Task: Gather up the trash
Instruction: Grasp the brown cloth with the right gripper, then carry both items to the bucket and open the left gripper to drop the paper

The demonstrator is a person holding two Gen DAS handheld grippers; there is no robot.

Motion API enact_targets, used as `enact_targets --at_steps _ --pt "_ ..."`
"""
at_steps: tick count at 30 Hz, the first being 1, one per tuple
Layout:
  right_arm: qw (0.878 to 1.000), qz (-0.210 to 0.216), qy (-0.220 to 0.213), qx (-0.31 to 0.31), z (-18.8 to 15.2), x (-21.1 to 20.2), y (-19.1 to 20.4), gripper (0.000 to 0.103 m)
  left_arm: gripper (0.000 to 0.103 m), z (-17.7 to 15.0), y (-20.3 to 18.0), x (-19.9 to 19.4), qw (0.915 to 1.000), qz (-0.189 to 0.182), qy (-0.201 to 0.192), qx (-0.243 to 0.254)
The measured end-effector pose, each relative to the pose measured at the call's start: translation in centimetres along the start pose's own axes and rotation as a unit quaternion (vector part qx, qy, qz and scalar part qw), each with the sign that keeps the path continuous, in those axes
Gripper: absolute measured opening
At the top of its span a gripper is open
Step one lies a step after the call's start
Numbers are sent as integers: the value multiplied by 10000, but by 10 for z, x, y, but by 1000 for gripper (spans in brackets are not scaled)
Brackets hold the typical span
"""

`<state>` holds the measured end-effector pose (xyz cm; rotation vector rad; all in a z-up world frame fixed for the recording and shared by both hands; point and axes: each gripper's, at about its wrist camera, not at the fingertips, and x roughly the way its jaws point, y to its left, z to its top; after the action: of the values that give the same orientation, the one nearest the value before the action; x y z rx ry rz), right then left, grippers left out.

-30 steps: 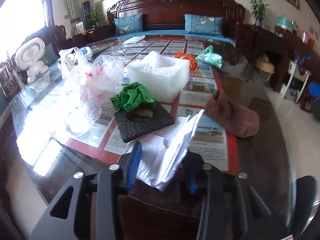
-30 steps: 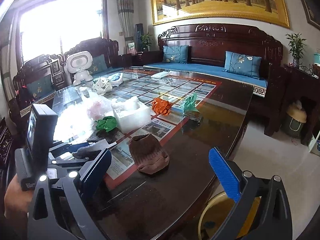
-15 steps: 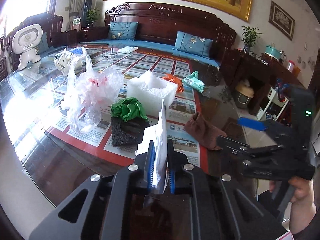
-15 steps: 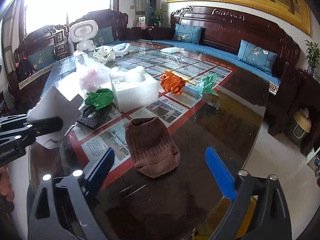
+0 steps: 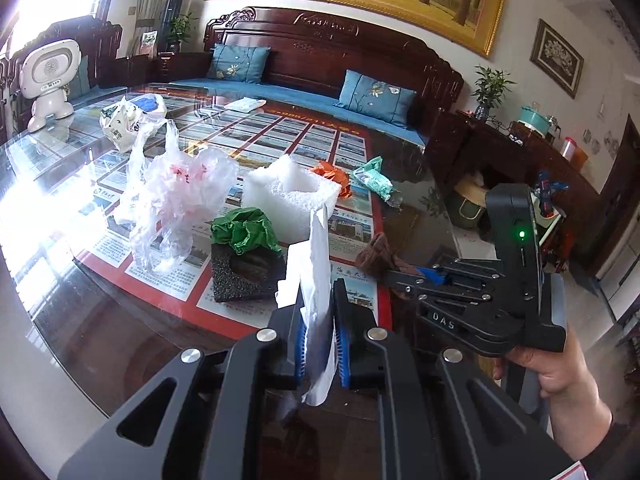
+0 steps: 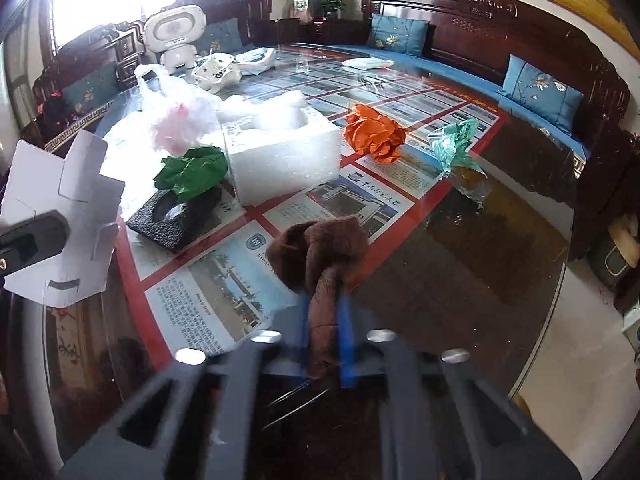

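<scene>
Left gripper (image 5: 320, 336) clamped tight on a white flattened cardboard piece (image 5: 316, 280), held upright and edge-on between the blue pads, raised above the near edge of the glass-topped table (image 5: 100, 320). Pointing forward and downward over the table. In the right wrist view the same white cardboard (image 6: 60, 216) at the far left, its cut-out flaps showing, pinched by a dark fingertip.

Right gripper (image 6: 326, 332) angled steeply down at the table, jaws closing on a brown cloth (image 6: 320, 252), a bunched fold of it squeezed between the blue pads while the rest lies crumpled on the glass just beyond. Seen from the left wrist view, right gripper (image 5: 424, 276) reaching in from the right, gripped from below by a bare hand (image 5: 548, 368) with a dark sleeve at the wrist.

Farther out on the table: black foam square (image 6: 176, 212) with green crumpled paper (image 6: 192, 172) on top, white foam block (image 6: 284, 152) just beyond, clear plastic bag (image 5: 168, 196) to the left, orange crumpled paper (image 6: 376, 132) and a green wrapper (image 6: 456, 144) to the right. White toy robot (image 5: 48, 80) at the far left corner.
</scene>
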<state>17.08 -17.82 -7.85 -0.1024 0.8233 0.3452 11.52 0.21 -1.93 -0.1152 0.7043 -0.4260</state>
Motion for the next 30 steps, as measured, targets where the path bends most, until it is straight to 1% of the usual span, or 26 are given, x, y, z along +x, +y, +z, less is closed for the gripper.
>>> enact_targets --at_steps 2,5,9,13,17,19,20,25,30 --pt "9998 169 -18 88 -3 -4 -4 10 13 0 -1 -1 9999 -151 -1 -55" --pt "9986 389 -189 299 -7 -16 -10 10 12 2 -6 -5 9995 -299 -74 -34" --pt "9970 474 -449 413 -10 -40 -16 10 12 7 -17 -7 9992 -386 -116 35" --pt "9954 429 -687 515 -17 -69 -28 10 12 15 -34 -6 9984 -520 -133 147" --pt "9923 228 -950 754 -32 -104 -54 10 12 22 -61 3 9968 -713 -66 350" --pt "9907 168 -1007 896 -43 -118 -69 10 12 22 -80 11 9950 -874 22 477" --pt "9898 60 -1043 965 -50 -126 -78 10 12 22 -90 16 9939 -959 69 533" --pt "9869 -345 -993 1226 -88 -154 -117 10 12 14 -145 49 9860 -1410 421 788" --pt "9792 -654 -998 1641 -133 -178 -161 10 12 6 -204 89 9760 -1729 830 1027"
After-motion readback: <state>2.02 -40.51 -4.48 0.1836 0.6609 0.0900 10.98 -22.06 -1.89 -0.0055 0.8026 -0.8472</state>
